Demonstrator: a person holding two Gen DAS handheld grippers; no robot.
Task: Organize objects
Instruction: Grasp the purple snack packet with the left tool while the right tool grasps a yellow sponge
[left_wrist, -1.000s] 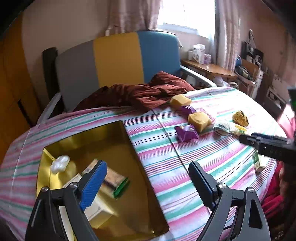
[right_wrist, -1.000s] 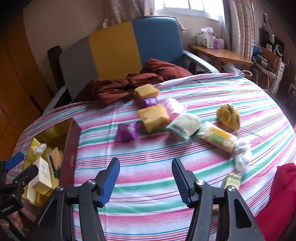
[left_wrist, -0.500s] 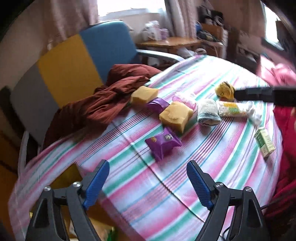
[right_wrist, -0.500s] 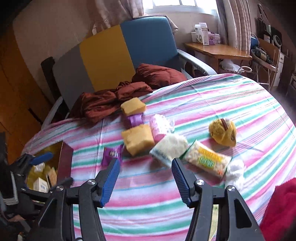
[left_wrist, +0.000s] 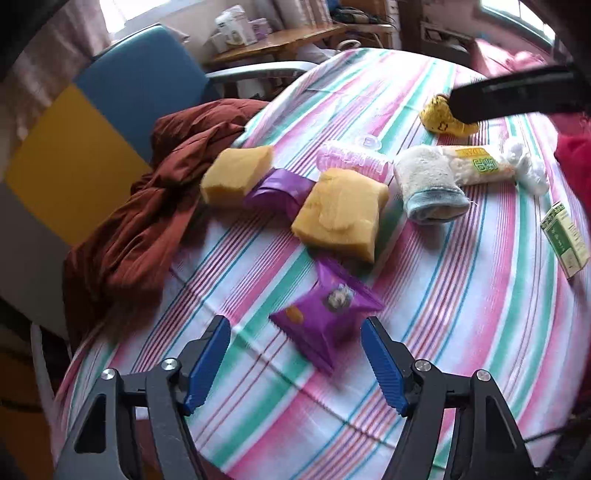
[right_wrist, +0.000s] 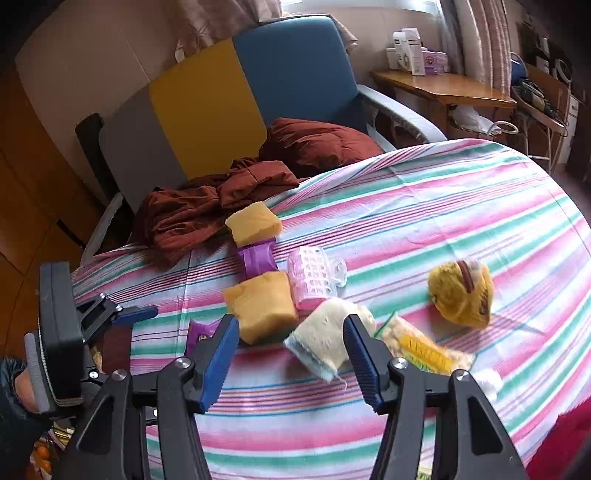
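A purple snack packet (left_wrist: 327, 314) lies on the striped tablecloth (left_wrist: 461, 332), just ahead of my left gripper (left_wrist: 295, 363). Its jaws are closing, and the blue pads stand either side of the packet's near end without touching it. My right gripper (right_wrist: 291, 356) hovers open over a rolled white cloth (right_wrist: 325, 341), which lies beyond and between its fingertips. In the right wrist view the purple packet (right_wrist: 199, 330) is half hidden behind that gripper's left finger. Two yellow sponges (left_wrist: 236, 175) (left_wrist: 340, 214), a second purple packet (left_wrist: 277, 188) and a pink roller pack (left_wrist: 351, 160) lie behind.
A yellow lump (right_wrist: 460, 293), a yellow-labelled bag (right_wrist: 421, 347) and a small green-and-white box (left_wrist: 563, 236) lie to the right. A maroon garment (right_wrist: 207, 210) drapes from the table's far edge onto a grey, yellow and blue chair (right_wrist: 207, 99). A red-walled box (right_wrist: 116, 347) sits at the left.
My left gripper swung from over the gold box to the purple packet, rolled, sank and narrowed its jaws. The right gripper moved in toward the pile, so the rolled cloth now lies between its fingers.
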